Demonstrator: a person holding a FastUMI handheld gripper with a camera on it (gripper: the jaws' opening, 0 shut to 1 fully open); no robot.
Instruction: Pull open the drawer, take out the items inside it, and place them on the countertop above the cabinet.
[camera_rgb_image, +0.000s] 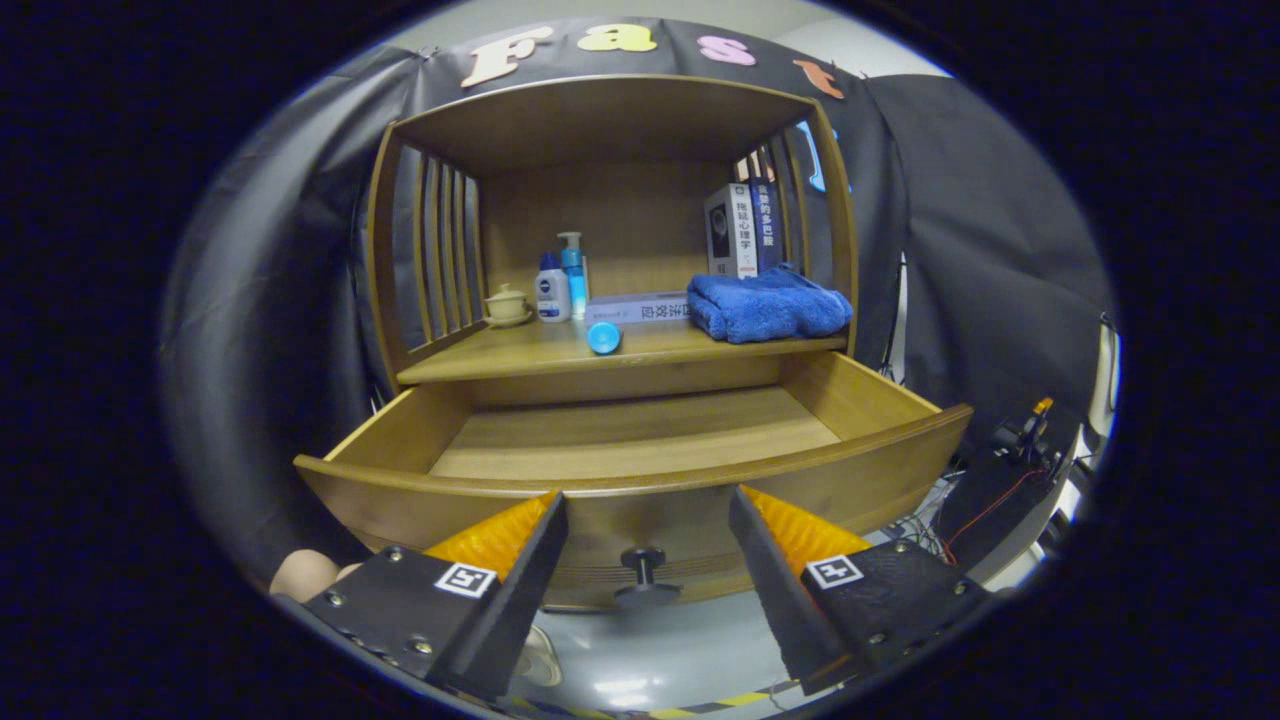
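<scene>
Drawer (640, 440) pulled out, bare inside; fingers (520, 560) spread, knob (645, 570) between.

Your gripper (648, 520) hangs with fingers spread apart, the drawer (640, 470) pulled out just ahead, its knob (645, 572) between them. A blue towel (768, 305) lies on the countertop (520, 352).

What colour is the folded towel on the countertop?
Blue; the towel shows clearly in the gripper view, beyond the open gripper.

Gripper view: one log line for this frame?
drawer: pulled open, visible floor bare | gripper: open, straddling knob, no contact | countertop: towel, bottles, books
</scene>
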